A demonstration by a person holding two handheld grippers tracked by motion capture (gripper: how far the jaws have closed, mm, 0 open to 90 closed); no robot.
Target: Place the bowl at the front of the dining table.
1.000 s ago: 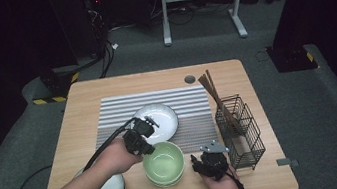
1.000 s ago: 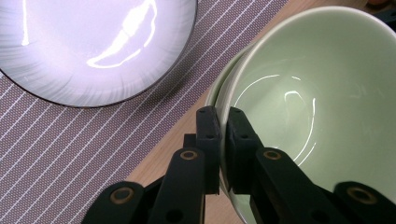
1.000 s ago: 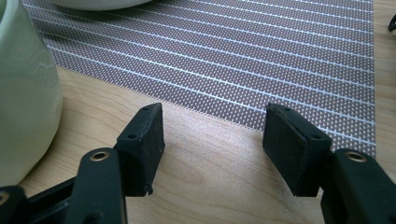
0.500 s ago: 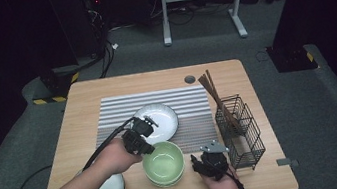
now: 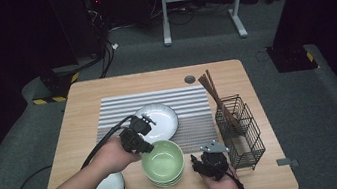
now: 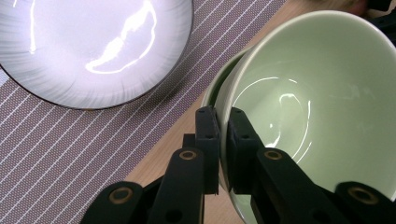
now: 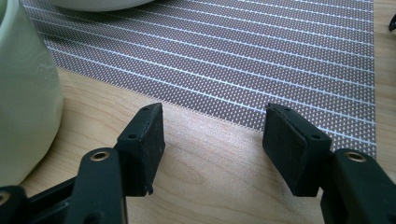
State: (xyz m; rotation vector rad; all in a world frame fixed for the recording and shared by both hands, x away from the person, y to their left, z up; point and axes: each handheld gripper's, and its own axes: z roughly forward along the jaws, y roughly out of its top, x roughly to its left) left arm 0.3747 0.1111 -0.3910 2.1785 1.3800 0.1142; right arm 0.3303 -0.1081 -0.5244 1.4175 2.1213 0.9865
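The left gripper (image 6: pixel 223 140) is clamped on the rim of the top green bowl (image 6: pixel 322 107), one jaw inside and one outside, at the bowl's 9 o'clock edge. That bowl tilts out of the green stack (image 5: pixel 165 178) beneath it, which stands on the worktop (image 5: pixel 85 94) at the near edge of the striped mat (image 5: pixel 192 98). A white plate (image 5: pixel 160 120) lies on the mat at 12 o'clock from the bowls. The right gripper (image 7: pixel 212 140) rests low at 3 o'clock of the stack, jaws apart and holding nothing. A wire basket (image 5: pixel 243 136) stands at 3 o'clock beyond it.
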